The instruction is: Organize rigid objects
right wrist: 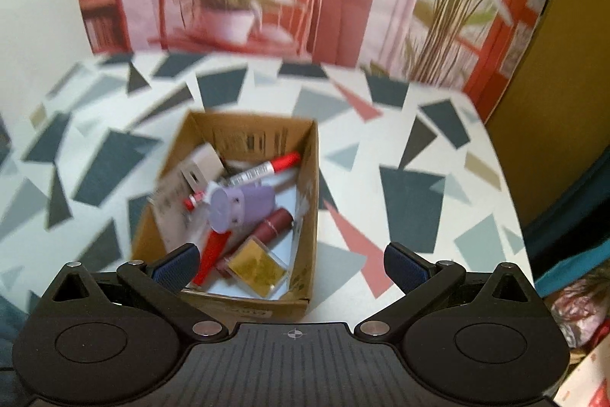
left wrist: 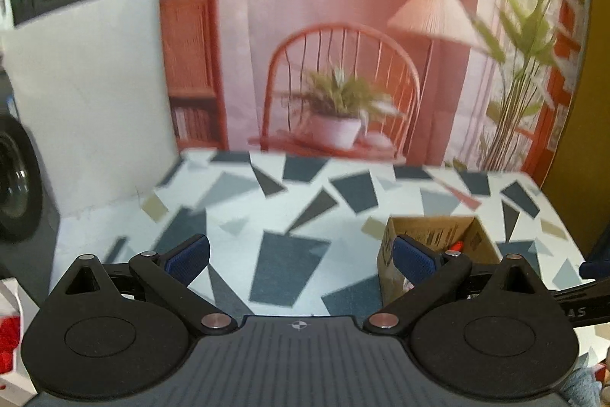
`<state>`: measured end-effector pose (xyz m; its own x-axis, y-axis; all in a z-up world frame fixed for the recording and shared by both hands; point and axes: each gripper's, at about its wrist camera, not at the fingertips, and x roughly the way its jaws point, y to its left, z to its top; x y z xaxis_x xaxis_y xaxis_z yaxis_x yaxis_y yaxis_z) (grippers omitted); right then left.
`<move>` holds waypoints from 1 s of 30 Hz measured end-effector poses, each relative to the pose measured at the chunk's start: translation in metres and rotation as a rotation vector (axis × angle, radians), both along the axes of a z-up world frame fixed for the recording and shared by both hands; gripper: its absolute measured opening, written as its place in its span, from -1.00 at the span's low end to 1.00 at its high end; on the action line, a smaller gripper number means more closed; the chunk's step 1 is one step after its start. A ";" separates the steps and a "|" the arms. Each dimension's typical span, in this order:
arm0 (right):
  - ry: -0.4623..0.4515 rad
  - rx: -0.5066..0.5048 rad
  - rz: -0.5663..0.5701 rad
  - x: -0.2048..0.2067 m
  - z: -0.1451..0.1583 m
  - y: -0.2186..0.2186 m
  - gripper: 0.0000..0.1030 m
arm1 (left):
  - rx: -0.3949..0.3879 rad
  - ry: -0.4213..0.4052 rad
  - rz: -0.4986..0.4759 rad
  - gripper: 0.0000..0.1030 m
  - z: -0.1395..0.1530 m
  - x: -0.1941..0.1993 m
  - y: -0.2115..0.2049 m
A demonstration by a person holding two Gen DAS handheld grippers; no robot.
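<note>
Both grippers empty. Left gripper [left wrist: 301,260] has its jaws spread wide with nothing between them, hovering over bare desk [left wrist: 267,201]. Right gripper [right wrist: 291,264] likewise wide open, holding nothing, poised just above the near end of the cardboard box [right wrist: 310,201].

Box sits centre of the right wrist view, lower right in the left wrist view. Contents, as far as blur allows: red marker [right wrist: 263,168] lying across the far half, lilac plastic piece [right wrist: 240,206] in the middle, dark red tube [right wrist: 274,226] beside it, a clear square case with gold insert [right wrist: 257,267] at the near end, a white block [right wrist: 200,166] at upper left, and another red item [right wrist: 211,254] partly behind the left finger.

No loose items visible on the desk in either view.

Judgement: collecting step looks finished or nearly so. Next move calls for scanning the desk edges for strays; otherwise, withdraw clear of the box without knocking it.
</note>
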<state>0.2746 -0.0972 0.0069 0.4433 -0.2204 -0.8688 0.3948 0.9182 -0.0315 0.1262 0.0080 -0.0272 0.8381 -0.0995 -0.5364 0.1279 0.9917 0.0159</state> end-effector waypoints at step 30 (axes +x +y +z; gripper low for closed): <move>-0.691 -0.201 0.007 -0.167 0.115 0.038 1.00 | -0.009 -0.330 0.040 1.00 0.041 -0.131 -0.009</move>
